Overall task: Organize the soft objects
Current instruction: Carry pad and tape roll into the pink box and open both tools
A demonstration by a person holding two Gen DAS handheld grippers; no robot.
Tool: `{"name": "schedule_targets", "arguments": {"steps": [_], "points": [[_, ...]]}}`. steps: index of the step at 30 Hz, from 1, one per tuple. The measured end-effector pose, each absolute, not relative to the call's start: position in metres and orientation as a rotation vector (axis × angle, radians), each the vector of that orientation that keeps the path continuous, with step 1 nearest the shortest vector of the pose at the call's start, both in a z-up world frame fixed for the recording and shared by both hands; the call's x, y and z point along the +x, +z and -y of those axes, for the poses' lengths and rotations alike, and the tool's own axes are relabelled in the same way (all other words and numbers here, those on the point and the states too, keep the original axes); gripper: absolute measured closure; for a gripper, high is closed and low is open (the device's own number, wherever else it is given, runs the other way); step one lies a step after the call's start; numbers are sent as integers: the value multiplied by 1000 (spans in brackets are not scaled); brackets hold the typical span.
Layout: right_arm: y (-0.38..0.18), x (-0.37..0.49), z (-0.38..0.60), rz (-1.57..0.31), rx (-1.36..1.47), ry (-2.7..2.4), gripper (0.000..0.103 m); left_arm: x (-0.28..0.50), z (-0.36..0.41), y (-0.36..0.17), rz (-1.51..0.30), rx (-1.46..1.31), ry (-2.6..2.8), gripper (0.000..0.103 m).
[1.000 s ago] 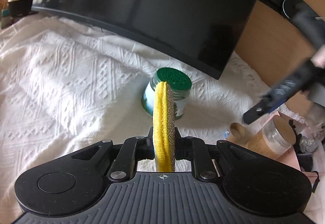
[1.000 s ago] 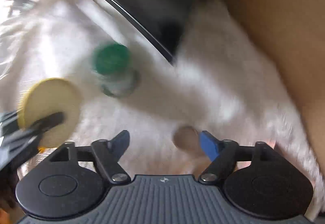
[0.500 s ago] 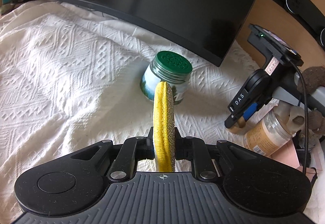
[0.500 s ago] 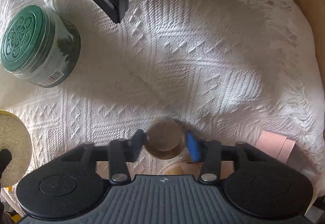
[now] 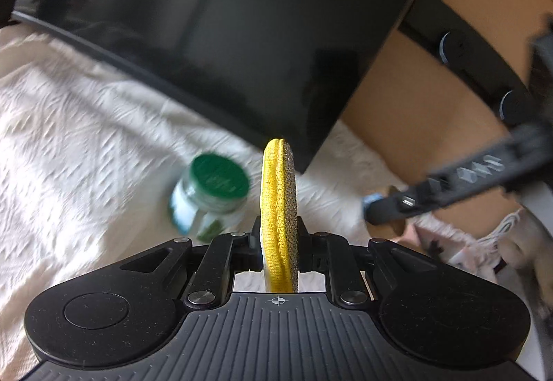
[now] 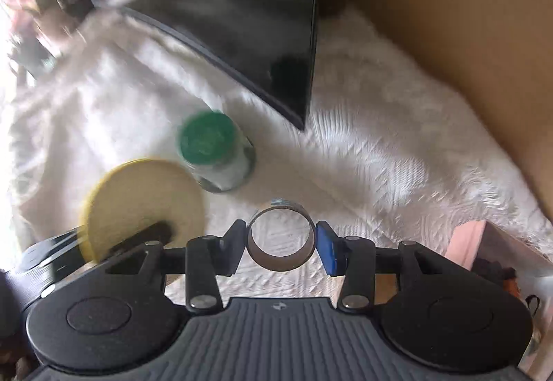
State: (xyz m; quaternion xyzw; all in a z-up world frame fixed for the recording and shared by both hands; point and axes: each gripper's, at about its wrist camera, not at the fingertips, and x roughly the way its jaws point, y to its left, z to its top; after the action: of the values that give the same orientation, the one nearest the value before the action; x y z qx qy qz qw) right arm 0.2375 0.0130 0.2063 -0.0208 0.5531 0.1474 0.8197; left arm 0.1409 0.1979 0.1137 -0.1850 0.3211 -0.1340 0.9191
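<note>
Left claw (image 5: 278, 236) pinches the round yellow sponge pad (image 5: 279, 205) on edge, aloft over the white-clothed bench (image 5: 69, 146). Likely light, squashy; a rim grip suits. Yellow knit face, grey scrubby backing. Right claw (image 6: 281, 244) clasps a cardboard ring (image 6: 281, 237). Green-lidded jar (image 6: 212, 149) nearby.

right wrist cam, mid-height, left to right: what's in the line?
yellow scrub pad → green-lidded jar → cardboard ring held between the right gripper fingers → pink box
</note>
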Motion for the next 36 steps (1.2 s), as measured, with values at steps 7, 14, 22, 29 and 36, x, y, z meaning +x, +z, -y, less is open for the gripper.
{"name": "schedule_targets", "arguments": {"steps": [7, 14, 22, 29, 36], "points": [[267, 174, 56, -929, -37, 178, 59, 158, -127, 157, -644, -331, -471, 85], [277, 132, 165, -850, 144, -76, 59, 168, -6, 154, -734, -279, -781, 85], [246, 107, 239, -845, 249, -276, 59, 185, 121, 113, -955, -228, -972, 85], [224, 111, 255, -863, 257, -318, 59, 191, 156, 83, -928, 10, -869, 56], [201, 123, 258, -872, 275, -322, 59, 185, 125, 115, -786, 12, -861, 60]]}}
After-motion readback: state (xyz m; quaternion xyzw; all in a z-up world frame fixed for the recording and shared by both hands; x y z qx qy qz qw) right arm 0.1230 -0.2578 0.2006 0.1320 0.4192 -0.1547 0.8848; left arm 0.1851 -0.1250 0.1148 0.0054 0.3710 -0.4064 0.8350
